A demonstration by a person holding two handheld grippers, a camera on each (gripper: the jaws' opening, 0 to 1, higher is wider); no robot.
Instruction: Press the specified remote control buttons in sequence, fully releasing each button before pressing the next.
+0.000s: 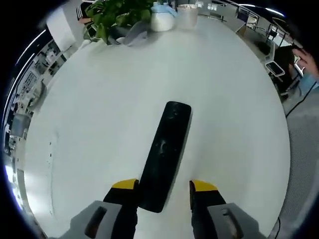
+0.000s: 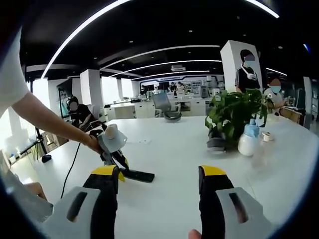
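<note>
We find the long black plastic remote control (image 1: 165, 155) lying flat on the round white desk (image 1: 99, 124), well in from every edge, its near end between the yellow-tipped jaws of our left gripper (image 1: 164, 191). Those jaws stand spread to either side of it; the left one sits close against its edge, though we cannot tell if it touches, and the right one is apart. We judge they bracket the remote to steady it for pressing. In the right gripper view the remote (image 2: 137, 175) lies beside that left gripper (image 2: 113, 149), held by a bare arm. Our right gripper (image 2: 158, 186) hangs back, jaws wide and empty, well apart from the remote, likely waiting to press. At the desk's far edge stand a leafy green potted plant (image 2: 234, 113), a white rounded bottle (image 2: 247, 143) and a clear plastic cup (image 1: 187, 17).
</note>
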